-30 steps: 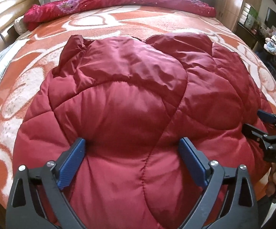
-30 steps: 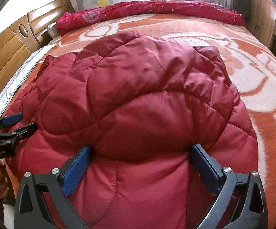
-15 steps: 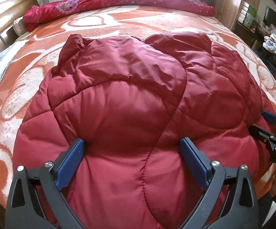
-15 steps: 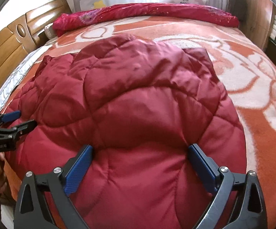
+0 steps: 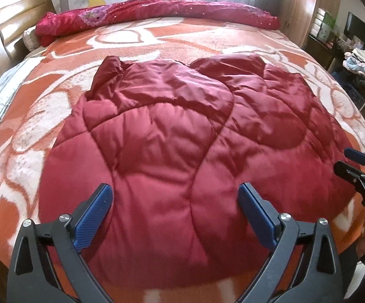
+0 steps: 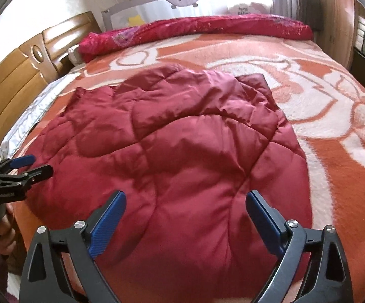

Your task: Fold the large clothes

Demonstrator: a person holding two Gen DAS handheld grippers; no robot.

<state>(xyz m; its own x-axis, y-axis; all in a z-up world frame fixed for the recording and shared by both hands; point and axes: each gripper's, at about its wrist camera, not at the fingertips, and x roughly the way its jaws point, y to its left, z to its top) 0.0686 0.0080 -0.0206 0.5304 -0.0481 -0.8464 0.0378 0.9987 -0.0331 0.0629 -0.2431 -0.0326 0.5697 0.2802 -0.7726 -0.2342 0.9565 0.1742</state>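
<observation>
Both grippers pulled back/up vs 1 s ago; the jacket (image 5: 182, 136) now sits lower and flatter, so this fold looks done. L gripper (image 5: 175, 214) and R gripper (image 6: 185, 217) spread wide, holding nothing, above the jacket's near hem at the bed's (image 5: 144, 40) near edge.
</observation>
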